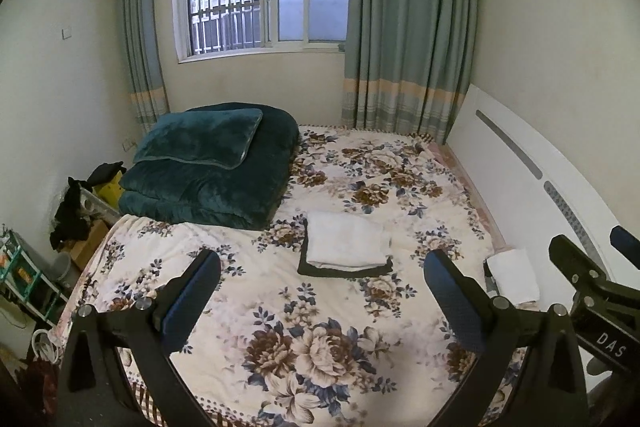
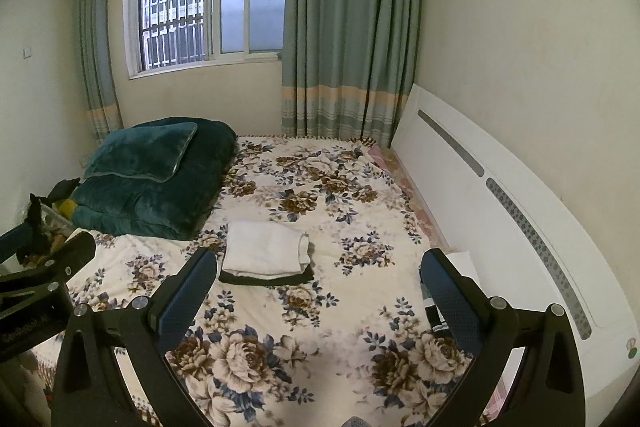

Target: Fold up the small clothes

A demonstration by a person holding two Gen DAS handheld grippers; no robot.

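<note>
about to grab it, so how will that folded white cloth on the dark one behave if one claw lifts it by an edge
The folded white cloth looks soft and thin, so it would probably droop and start unfolding. It seems light. Its layers lie loose on the dark garment, so they may slide apart, and a push might drag both over the floral bedspread.

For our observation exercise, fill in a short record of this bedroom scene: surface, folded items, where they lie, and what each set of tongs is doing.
surface: floral bedspread
centre stack: folded white cloth on top of a folded black cloth
second stack: white folded cloth near the headboard
far corner: teal pillow on a folded teal quilt
left tongs: open, empty
right tongs: open, empty
</note>
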